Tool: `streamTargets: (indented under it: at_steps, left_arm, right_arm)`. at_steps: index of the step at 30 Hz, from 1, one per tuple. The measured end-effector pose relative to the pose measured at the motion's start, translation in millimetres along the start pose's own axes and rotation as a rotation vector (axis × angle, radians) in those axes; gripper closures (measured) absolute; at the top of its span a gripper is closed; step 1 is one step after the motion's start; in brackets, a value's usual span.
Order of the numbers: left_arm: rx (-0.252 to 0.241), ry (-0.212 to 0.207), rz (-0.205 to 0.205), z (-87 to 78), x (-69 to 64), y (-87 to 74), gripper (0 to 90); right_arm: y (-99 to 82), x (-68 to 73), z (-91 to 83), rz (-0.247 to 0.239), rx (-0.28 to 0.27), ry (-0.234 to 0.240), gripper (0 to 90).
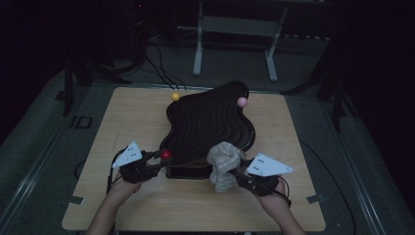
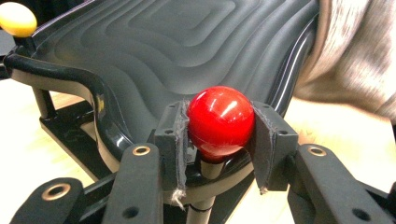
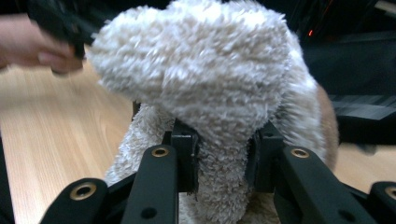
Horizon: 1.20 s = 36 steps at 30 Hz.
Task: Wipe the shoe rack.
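High view: dim scene. A wooden counter [image 1: 147, 117] carries a black wavy tray [image 1: 208, 122] with ridged contours, set on a dark stand around the middle, reaching toward the far edge. A yellow knob [image 1: 175, 96] sits at the tray's far-left corner, a pink knob [image 1: 242, 102] at its far-right corner, a red knob [image 1: 166, 155] at its near-left corner. The left hand-held gripper [image 1: 157, 157] is near the counter's near-left area, its tips at the red knob. The right hand-held gripper [image 1: 234, 172] is on the near-right side, gripping a fluffy beige cloth [image 1: 224, 164] that lies against the tray's near-right edge. Both forearms come in from the near edge.

Left gripper view: the jaws are closed snugly on the red knob [image 2: 220, 122], pads touching it on both sides. The knob stands on a short post at the tray [image 2: 163, 51] rim. The yellow knob [image 2: 17, 18] shows at top left, the cloth [image 2: 355, 60] at right, blurred.

Right gripper view: the jaws are pinched narrow onto the cloth [image 3: 201, 88], which bunches up above them. The wooden counter [image 3: 60, 140] lies below. The person's other hand [image 3: 32, 44] shows at top left, blurry, probably holding the left hand-held gripper.
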<state>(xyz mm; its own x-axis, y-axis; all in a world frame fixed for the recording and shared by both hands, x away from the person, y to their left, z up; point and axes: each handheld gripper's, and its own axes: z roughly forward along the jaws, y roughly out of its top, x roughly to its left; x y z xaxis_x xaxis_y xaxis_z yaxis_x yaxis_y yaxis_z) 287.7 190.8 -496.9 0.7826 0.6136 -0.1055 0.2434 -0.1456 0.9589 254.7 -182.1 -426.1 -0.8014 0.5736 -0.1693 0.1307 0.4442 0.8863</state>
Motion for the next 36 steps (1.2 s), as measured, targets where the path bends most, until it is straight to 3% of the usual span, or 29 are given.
streamTargets:
  at_steps: [4, 9, 13, 15, 20, 23, 27, 31, 36]
  left_arm:
    - [0.006, 0.001, 0.005, -0.4, 0.0, 0.4, 59.5]
    - [0.008, -0.007, 0.003, -0.3, 1.1, 0.6, 59.5]
    - [0.007, -0.011, 0.001, -0.3, 1.6, 0.4, 59.5]
    - [0.004, -0.011, -0.003, -0.3, 1.4, 0.0, 59.5]
    - [0.005, -0.015, -0.006, -0.2, 2.1, 0.0, 59.5]
    - [0.006, -0.017, -0.007, 0.3, 2.3, 0.1, 59.5]
    - [0.001, -0.016, -0.009, 0.2, 2.1, -0.6, 59.5]
    - [0.002, -0.02, -0.012, 0.2, 2.5, -0.5, 59.5]
    - [0.004, -0.013, -0.011, 0.8, 1.8, -0.3, 59.5]
  right_arm:
    - [-3.0, 6.1, 14.8, -0.007, 0.046, 0.037, 69.0]
    - [14.7, 10.1, 13.9, -0.017, -0.02, -0.001, 69.0]
    - [3.0, 19.0, 37.4, -0.048, 0.025, 0.009, 68.9]
    - [-0.7, 20.9, 48.0, -0.035, 0.05, 0.04, 68.9]
    - [12.8, 24.1, 50.1, -0.052, 0.024, 0.03, 69.0]
    - [4.5, 29.6, 60.0, -0.067, 0.024, 0.019, 69.0]
    - [-3.0, 34.0, 74.4, -0.053, 0.067, 0.05, 68.7]
    - [9.3, 36.6, 67.6, -0.066, 0.024, 0.031, 68.7]
    - [-5.6, 43.0, 81.8, -0.07, 0.022, 0.014, 68.7]
